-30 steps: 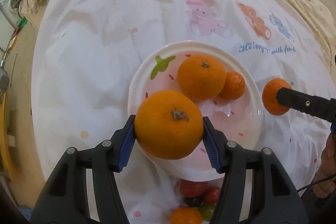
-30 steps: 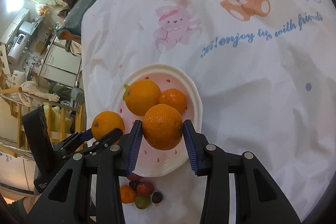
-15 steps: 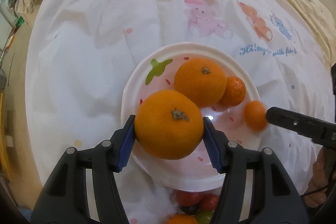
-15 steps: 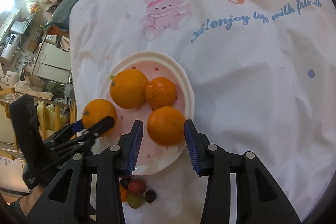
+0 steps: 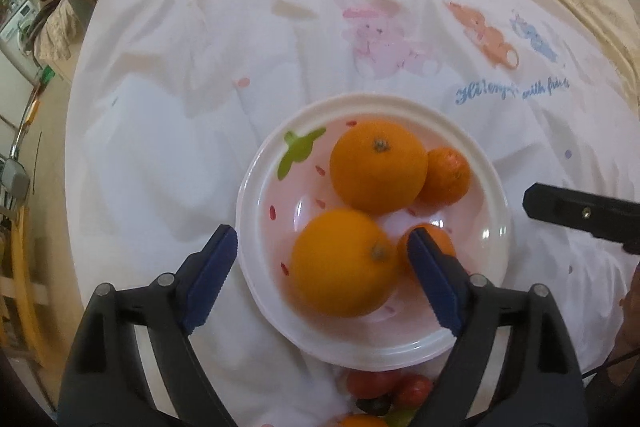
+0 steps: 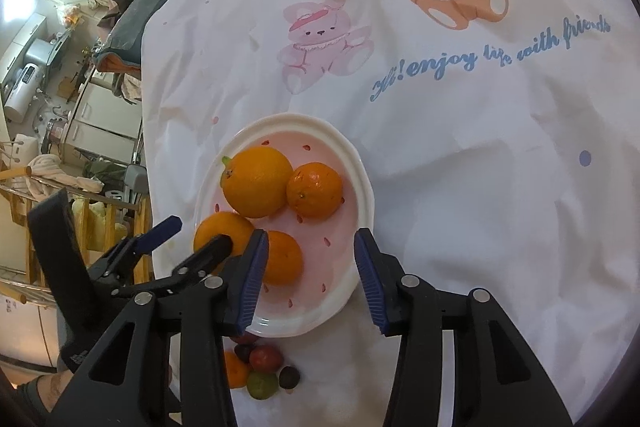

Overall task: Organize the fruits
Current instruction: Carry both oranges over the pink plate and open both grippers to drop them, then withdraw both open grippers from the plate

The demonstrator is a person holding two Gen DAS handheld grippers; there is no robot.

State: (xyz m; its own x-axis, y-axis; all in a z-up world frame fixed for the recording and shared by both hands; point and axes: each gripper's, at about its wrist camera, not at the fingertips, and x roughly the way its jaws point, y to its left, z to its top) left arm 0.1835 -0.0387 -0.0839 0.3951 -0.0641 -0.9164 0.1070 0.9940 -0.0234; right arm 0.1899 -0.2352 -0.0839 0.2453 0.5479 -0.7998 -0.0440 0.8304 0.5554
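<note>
Where the white cartoon-print cloth covers the bench, the strawberry plate now carries four fruits instead of two. Left claw: jaws just opened wide, clear of the large orange it gripped a second ago; that orange lies on the plate's near side between the blue pads, slightly blurred. Right claw: jaws just widened, empty, its small orange released onto the plate beside the left pad. Mixed small fruits lie on the cloth just below the rim.
</note>
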